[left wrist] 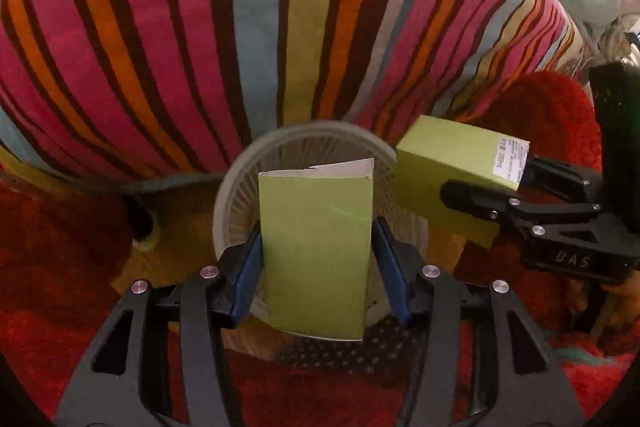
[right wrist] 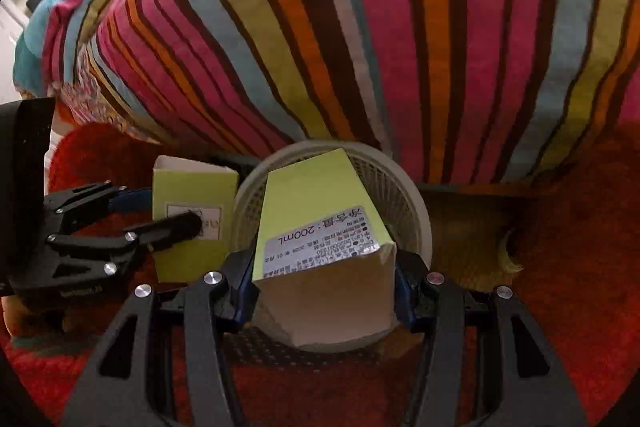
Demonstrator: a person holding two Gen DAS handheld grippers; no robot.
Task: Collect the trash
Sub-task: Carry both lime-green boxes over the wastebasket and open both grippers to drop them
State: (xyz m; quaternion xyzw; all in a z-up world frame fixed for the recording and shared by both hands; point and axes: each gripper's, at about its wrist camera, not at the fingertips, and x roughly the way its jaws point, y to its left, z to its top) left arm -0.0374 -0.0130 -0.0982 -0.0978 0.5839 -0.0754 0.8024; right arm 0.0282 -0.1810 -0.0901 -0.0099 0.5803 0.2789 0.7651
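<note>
Nearest to us, in the left wrist view, our left gripper (left wrist: 316,259) pinches a flat green carton (left wrist: 316,247) between its blue pads (left wrist: 248,267), which press on the two long side edges. The carton stands upright in the grip, its torn white top flap open.

In the right wrist view, our right gripper (right wrist: 324,283) clamps a second green box (right wrist: 320,247) by its side walls, near the open end; a white printed label (right wrist: 320,243) faces up. Its jaws are pressed against the card, not spread free.

Both cartons look like empty thin cardboard: we judge them light, easily dented, and likely to buckle if squeezed harder. Holding them across the folded edges, where the card is stiffest, seems the safest hold.

Just behind and below both cartons sits a round pale basket (left wrist: 236,195) with slatted walls, standing on a red shaggy rug (left wrist: 60,267). Each box hangs over or just beside its rim, so we seem close to dropping them in.

Farthest back rises a bed draped in a striped cover (left wrist: 280,27) of pink, orange, blue and yellow.
</note>
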